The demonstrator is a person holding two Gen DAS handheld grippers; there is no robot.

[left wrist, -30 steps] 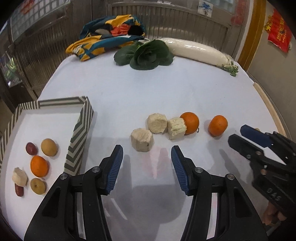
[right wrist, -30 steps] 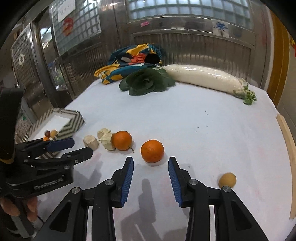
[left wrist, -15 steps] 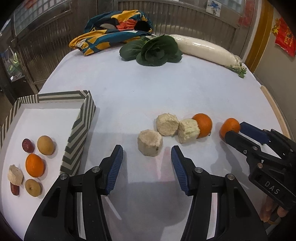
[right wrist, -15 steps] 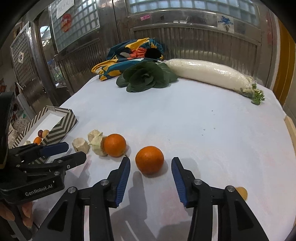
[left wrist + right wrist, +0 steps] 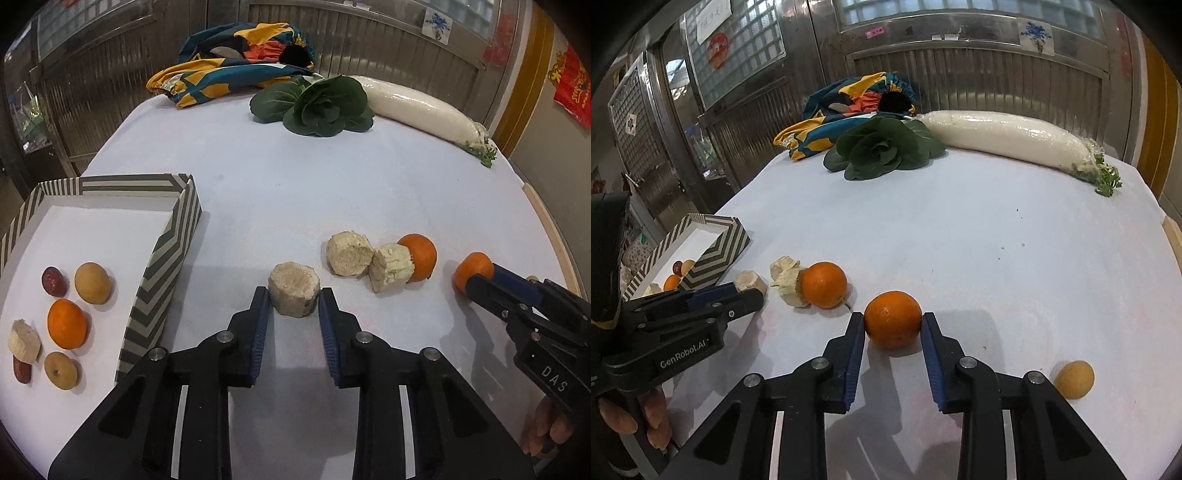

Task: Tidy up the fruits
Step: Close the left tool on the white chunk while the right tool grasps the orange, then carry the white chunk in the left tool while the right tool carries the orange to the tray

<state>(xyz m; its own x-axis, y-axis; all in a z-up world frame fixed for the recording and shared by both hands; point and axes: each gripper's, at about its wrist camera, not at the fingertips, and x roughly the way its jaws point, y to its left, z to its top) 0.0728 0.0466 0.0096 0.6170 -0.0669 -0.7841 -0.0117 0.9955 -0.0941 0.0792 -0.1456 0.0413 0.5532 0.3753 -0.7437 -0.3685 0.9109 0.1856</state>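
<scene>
My left gripper [image 5: 293,295] is open, its fingertips either side of a pale cut chunk [image 5: 293,293] on the white table. Two more pale chunks [image 5: 349,253] lie beside an orange [image 5: 419,256]. My right gripper [image 5: 892,325] is open around a second orange [image 5: 892,323], fingertips at its sides. It also shows in the left wrist view [image 5: 472,271]. The striped tray [image 5: 162,254] at left holds an orange [image 5: 66,328], several small fruits and a pale chunk.
A small yellow fruit [image 5: 1074,379] lies right of my right gripper. At the back lie a leafy green [image 5: 321,105], a long white radish [image 5: 417,107] and a colourful cloth [image 5: 236,59]. A wooden table edge [image 5: 550,236] runs on the right.
Both grippers moved forward. The left now brackets the nearest pale chunk; the right now brackets the orange. Both stay open.
</scene>
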